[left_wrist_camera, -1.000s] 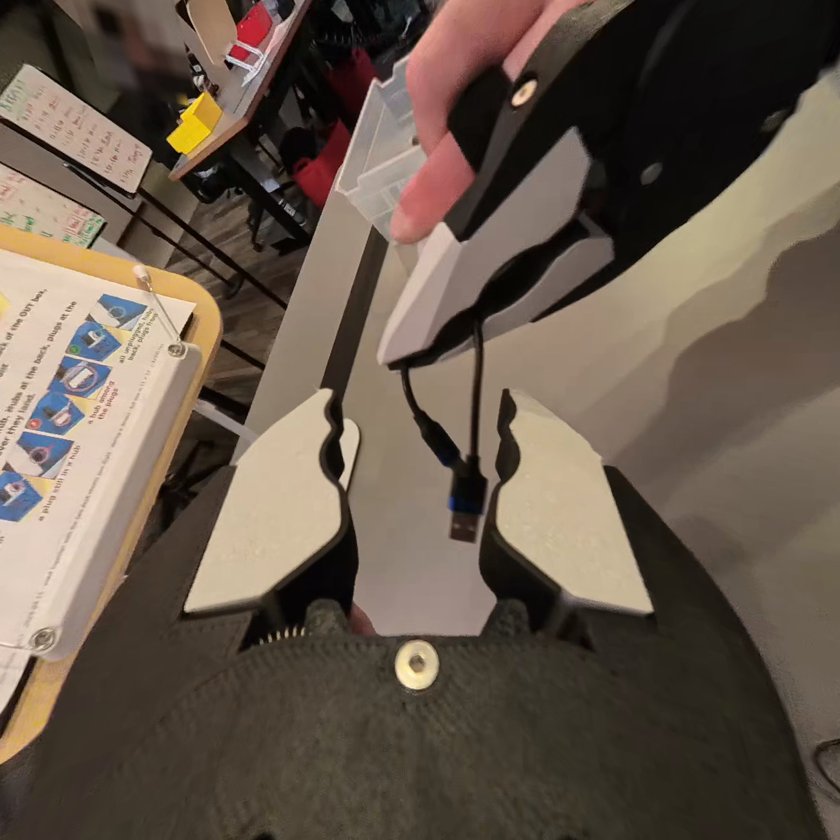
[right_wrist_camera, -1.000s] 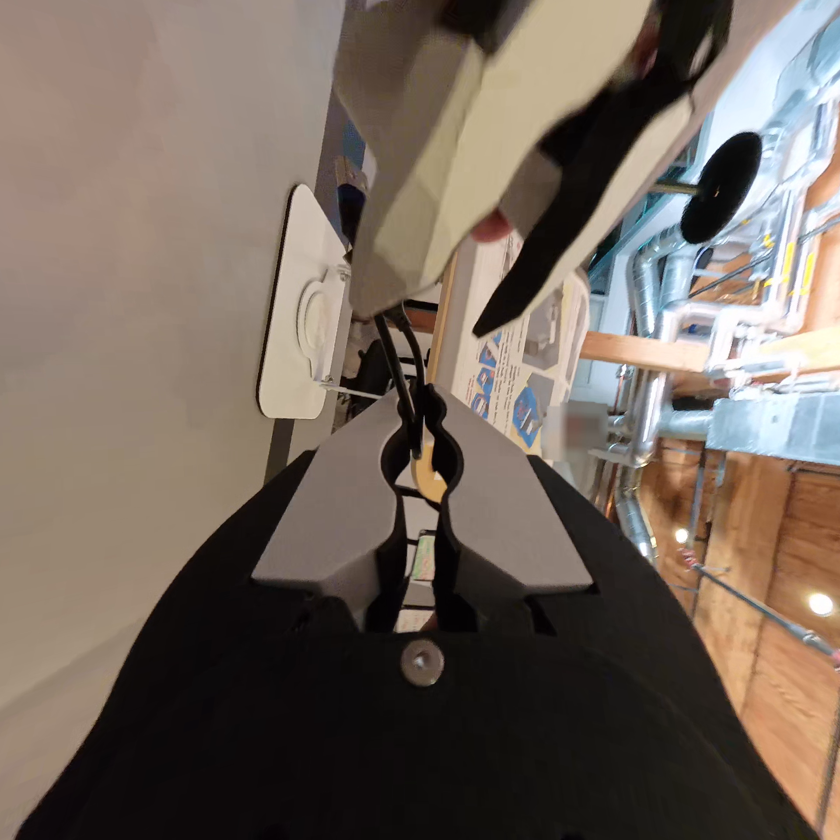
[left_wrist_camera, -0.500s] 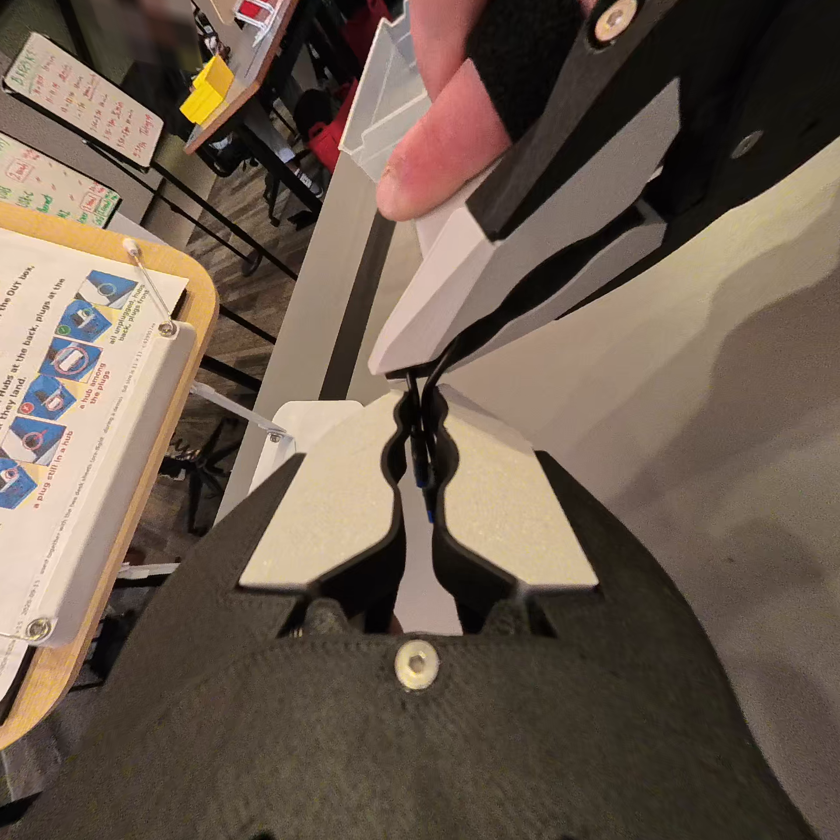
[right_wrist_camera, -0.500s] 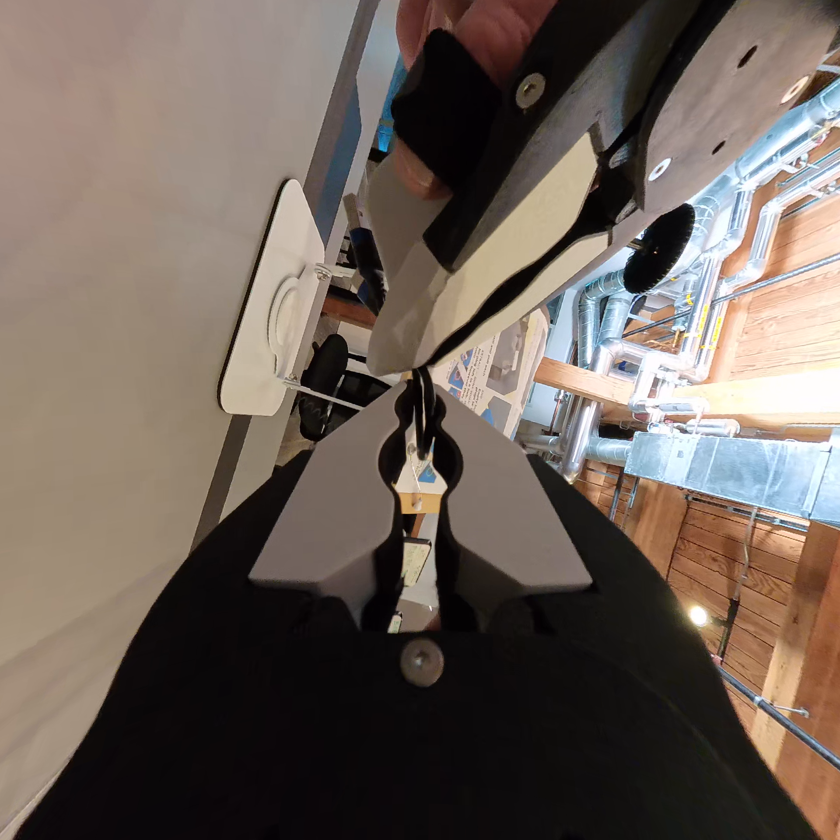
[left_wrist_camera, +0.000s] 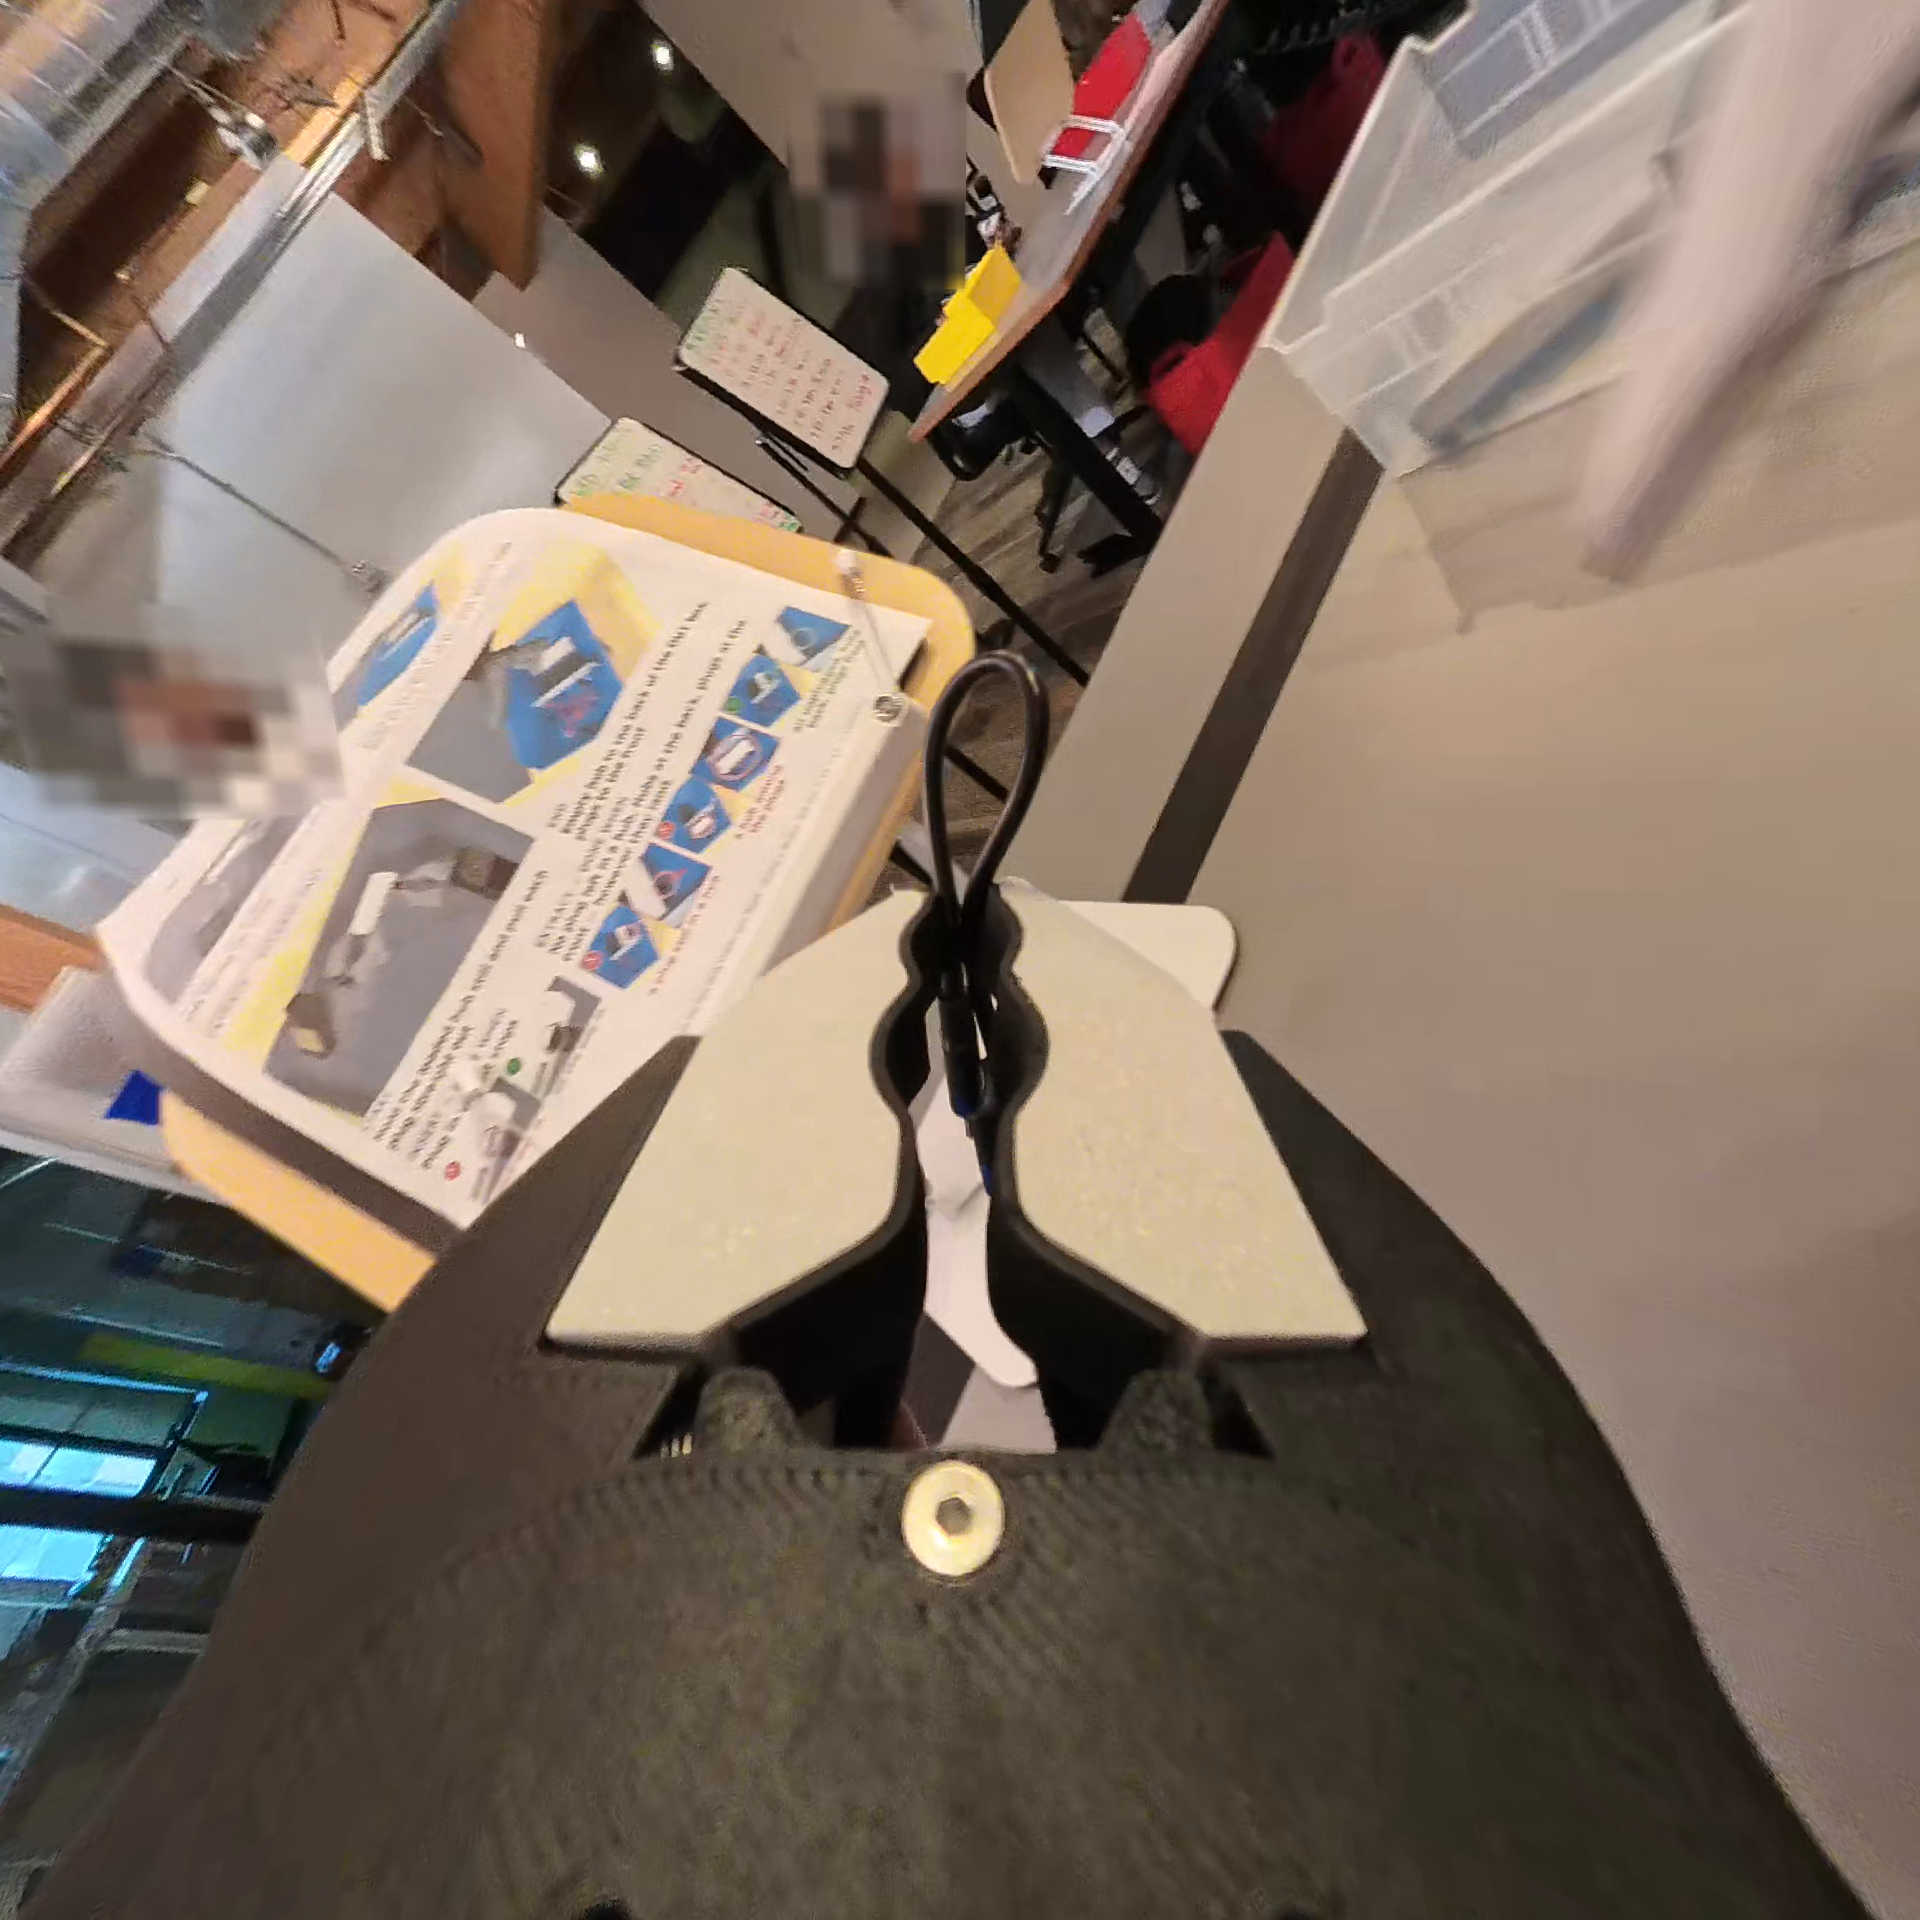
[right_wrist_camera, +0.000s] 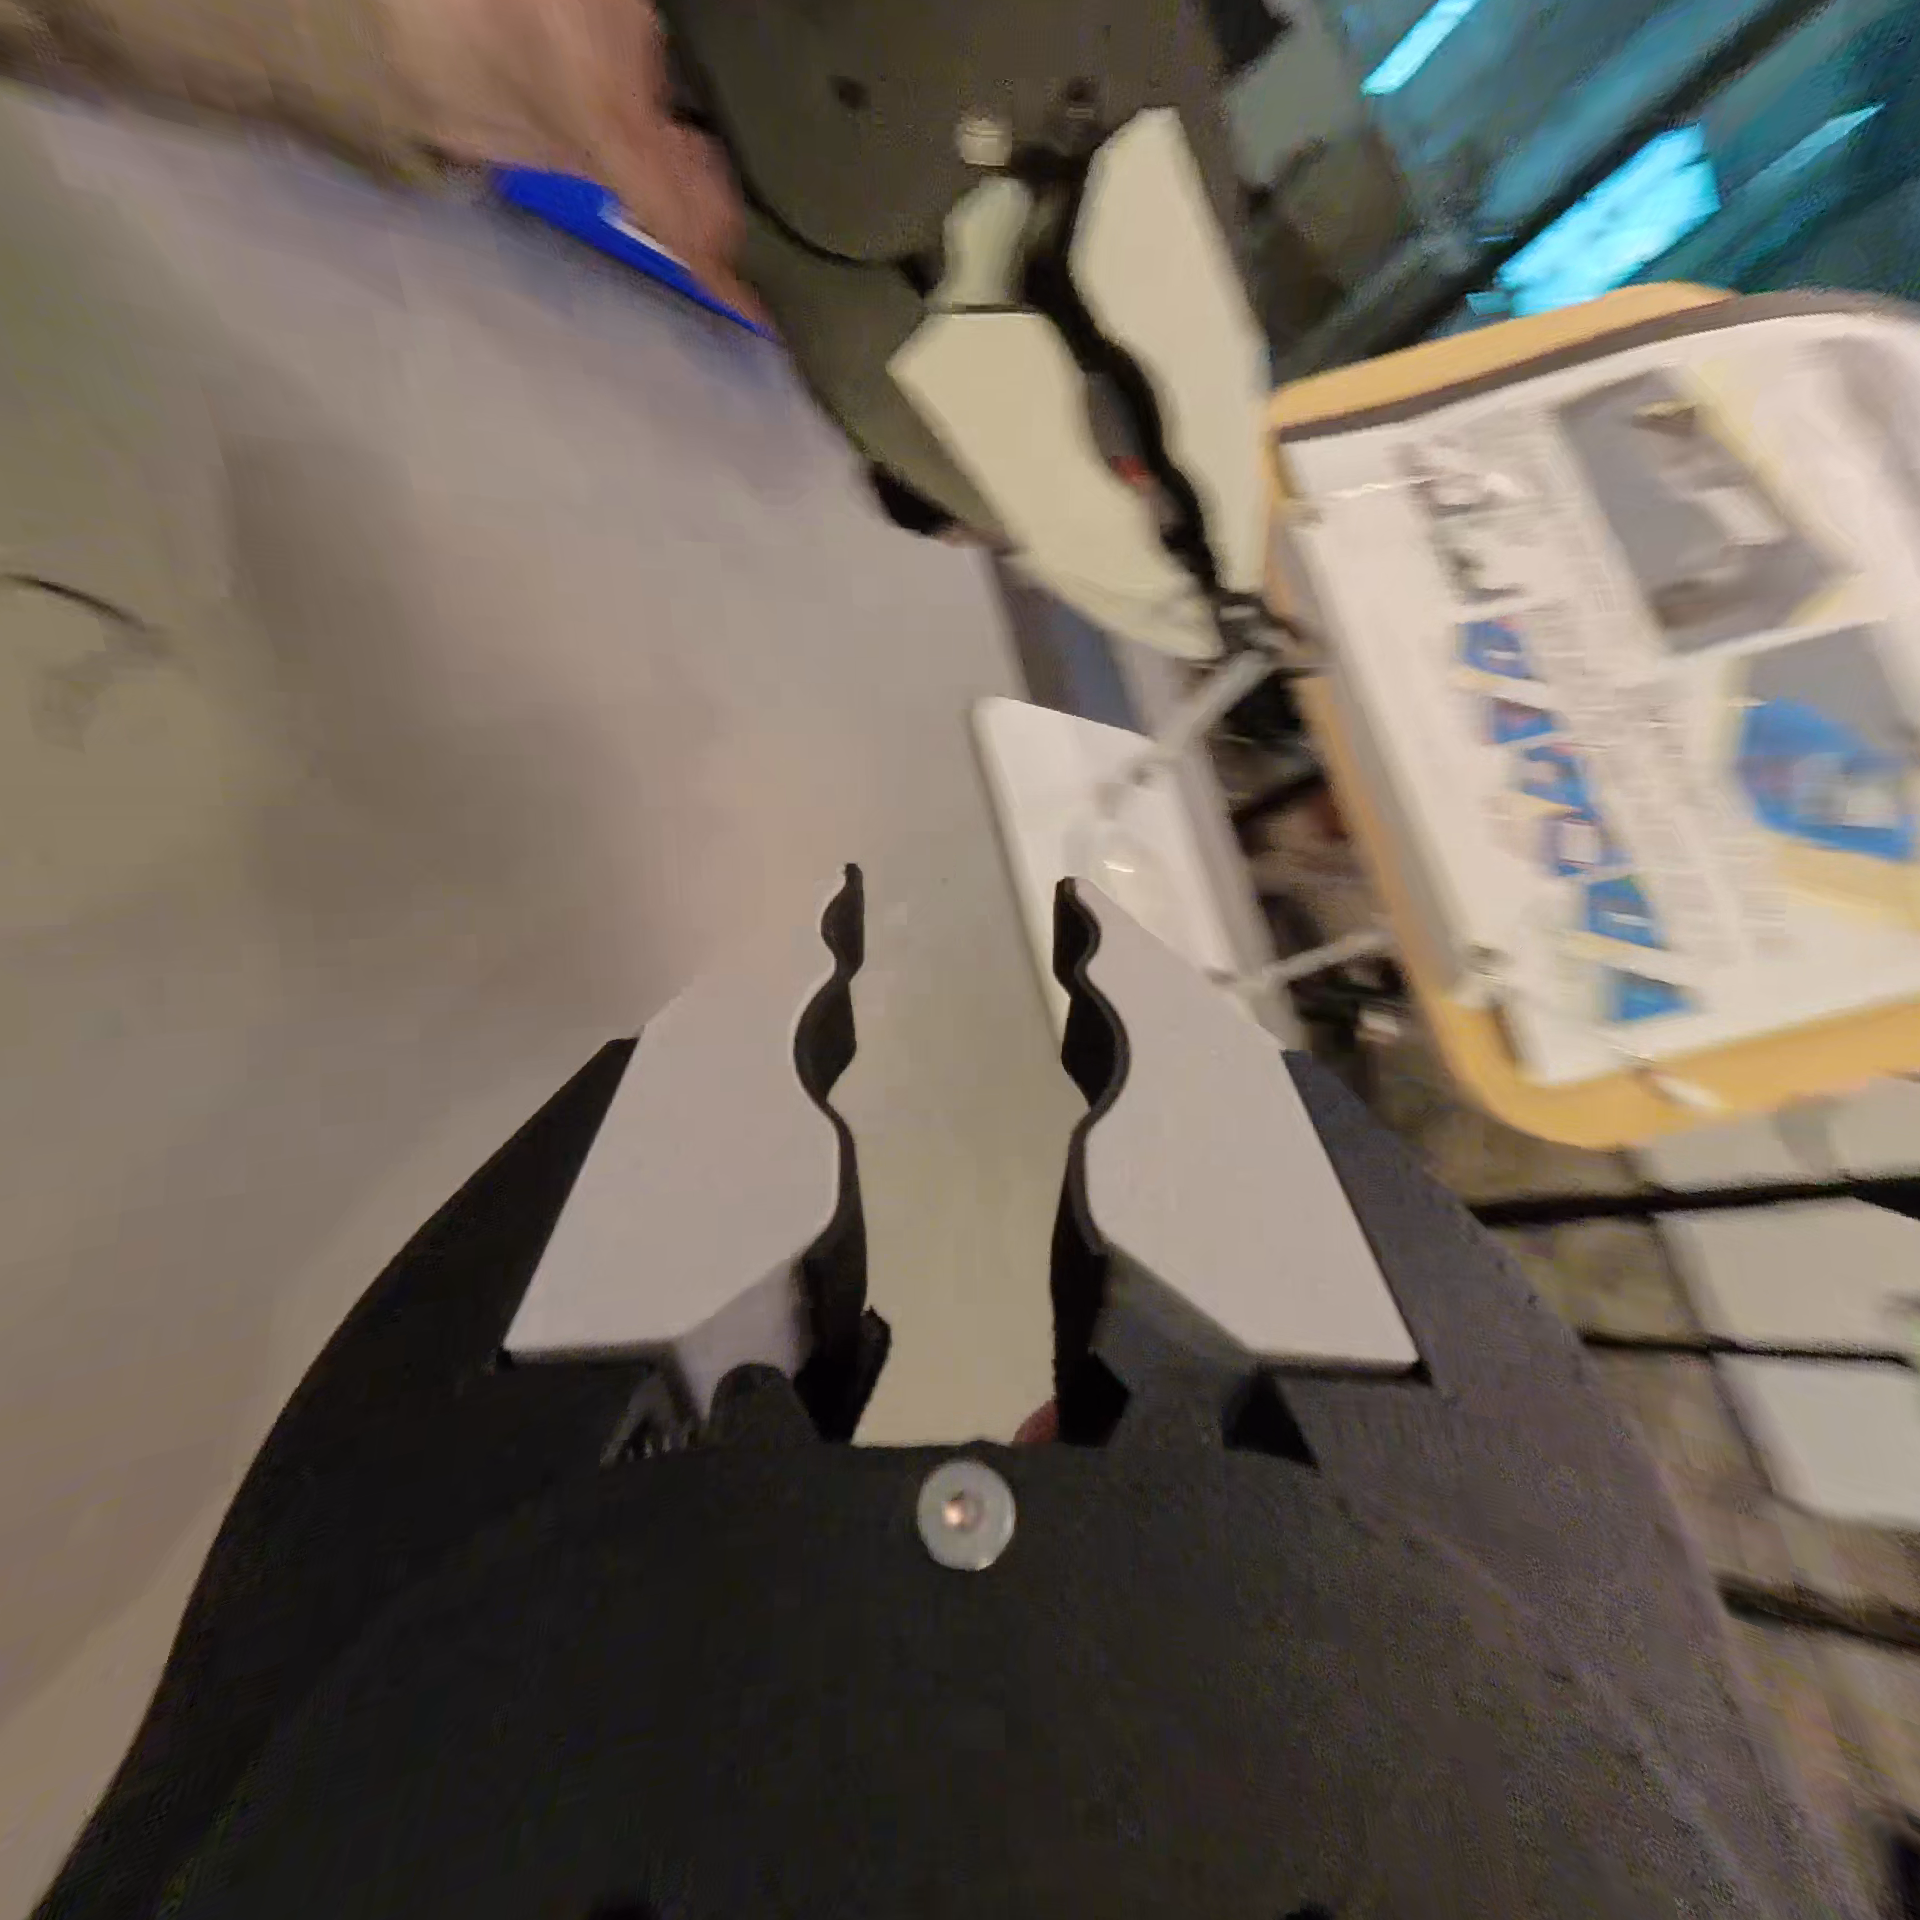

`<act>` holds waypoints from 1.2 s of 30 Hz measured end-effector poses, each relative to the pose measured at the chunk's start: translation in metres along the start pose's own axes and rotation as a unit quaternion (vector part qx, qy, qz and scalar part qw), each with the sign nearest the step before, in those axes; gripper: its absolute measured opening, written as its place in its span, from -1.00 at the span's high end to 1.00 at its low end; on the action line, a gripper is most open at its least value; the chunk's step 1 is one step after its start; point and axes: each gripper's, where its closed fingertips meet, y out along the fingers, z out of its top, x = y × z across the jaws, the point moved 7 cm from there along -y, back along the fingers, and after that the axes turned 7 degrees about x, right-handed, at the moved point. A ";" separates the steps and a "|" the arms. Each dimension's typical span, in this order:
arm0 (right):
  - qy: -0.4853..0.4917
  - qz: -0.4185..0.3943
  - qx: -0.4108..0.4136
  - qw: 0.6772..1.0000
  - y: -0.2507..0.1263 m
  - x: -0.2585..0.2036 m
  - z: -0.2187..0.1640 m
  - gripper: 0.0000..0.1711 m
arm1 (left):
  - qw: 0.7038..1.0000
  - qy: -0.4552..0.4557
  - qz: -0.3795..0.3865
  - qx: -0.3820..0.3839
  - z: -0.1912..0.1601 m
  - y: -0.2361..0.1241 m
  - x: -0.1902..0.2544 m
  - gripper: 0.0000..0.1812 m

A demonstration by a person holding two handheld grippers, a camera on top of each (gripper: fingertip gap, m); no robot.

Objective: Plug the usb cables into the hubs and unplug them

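In the left wrist view my left gripper (left_wrist_camera: pixel 961 920) is shut on a black USB cable (left_wrist_camera: pixel 987 748). The cable's loop sticks out past the fingertips, and its blue-tipped plug (left_wrist_camera: pixel 977 1107) lies back between the fingers. In the right wrist view my right gripper (right_wrist_camera: pixel 961 888) is open and empty above the grey table (right_wrist_camera: pixel 416 644). The left gripper (right_wrist_camera: pixel 1091 468) shows blurred farther off in that view, held by a hand. No hub is visible in either view.
An instruction sheet on a yellow-edged board (left_wrist_camera: pixel 520 831) stands beside the table's edge; it also shows in the right wrist view (right_wrist_camera: pixel 1610 675). A white plate (left_wrist_camera: pixel 1174 935) lies at the table's edge (right_wrist_camera: pixel 1049 779). Clear plastic bins (left_wrist_camera: pixel 1507 208) stand at the far end. There is about 11 cm between the tips of the two grippers.
My left gripper closed on the cable that the right gripper held. The right gripper then opened, let go and swung away down towards the table. The left gripper now holds the cable alone.
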 end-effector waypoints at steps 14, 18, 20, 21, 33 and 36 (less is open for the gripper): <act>0.092 0.297 -0.078 0.947 0.109 -0.160 0.006 0.67 | 0.998 0.007 0.057 0.026 0.016 -0.028 -0.039 0.93; 0.133 0.300 -0.095 0.940 0.121 -0.166 0.006 0.73 | 0.998 0.007 0.057 0.030 0.019 -0.030 -0.040 0.93; 0.126 0.281 -0.105 0.946 0.123 -0.162 0.005 0.99 | 0.998 0.008 0.058 0.031 0.020 -0.030 -0.040 0.93; 0.127 0.279 -0.105 0.946 0.124 -0.162 0.004 1.00 | 0.998 0.009 0.057 0.032 0.021 -0.030 -0.040 0.93; 0.091 0.135 0.003 0.987 0.077 -0.101 0.016 1.00 | 0.999 -0.012 0.015 0.036 0.016 -0.026 -0.032 0.93; 0.022 0.034 0.035 0.999 0.040 -0.058 0.026 1.00 | 0.998 -0.032 -0.040 0.047 0.013 -0.024 -0.023 0.93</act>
